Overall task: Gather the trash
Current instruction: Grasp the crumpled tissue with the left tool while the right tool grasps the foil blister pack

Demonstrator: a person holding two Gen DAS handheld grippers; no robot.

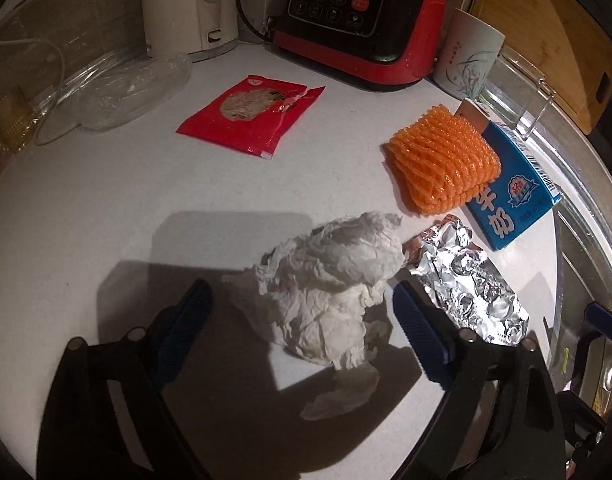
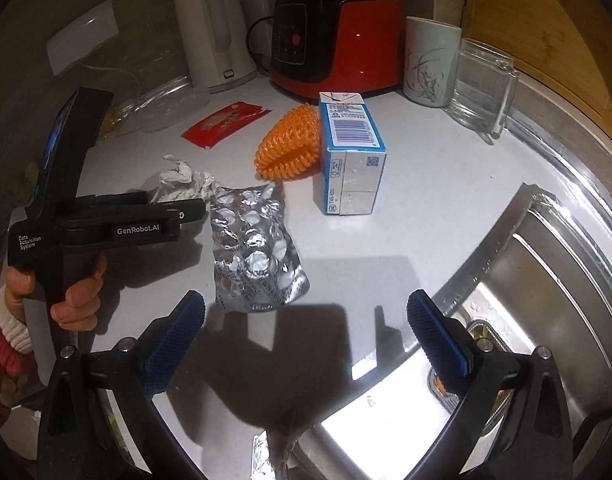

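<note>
On the white counter [image 1: 86, 208] lie a crumpled white tissue [image 1: 329, 280], a silver blister pack [image 1: 469, 280], an orange foam net [image 1: 441, 160], a blue milk carton [image 1: 513, 184] and a torn red wrapper [image 1: 246, 116]. My left gripper [image 1: 302, 304] is open, its blue pads on either side of the tissue without touching it. My right gripper [image 2: 306, 312] is open and empty, above the counter just short of the blister pack [image 2: 254, 248]. The right wrist view also shows the tissue [image 2: 182, 184], the net [image 2: 288, 148], the carton [image 2: 349, 152], the wrapper [image 2: 226, 120] and the left gripper's body [image 2: 106, 220].
At the back stand a white kettle [image 1: 186, 4], a red and black cooker [image 1: 361, 20], a painted cup [image 1: 465, 56] and a glass mug [image 2: 481, 84]. A steel sink [image 2: 545, 280] lies to the right. Clear plastic [image 1: 118, 88] lies at the left.
</note>
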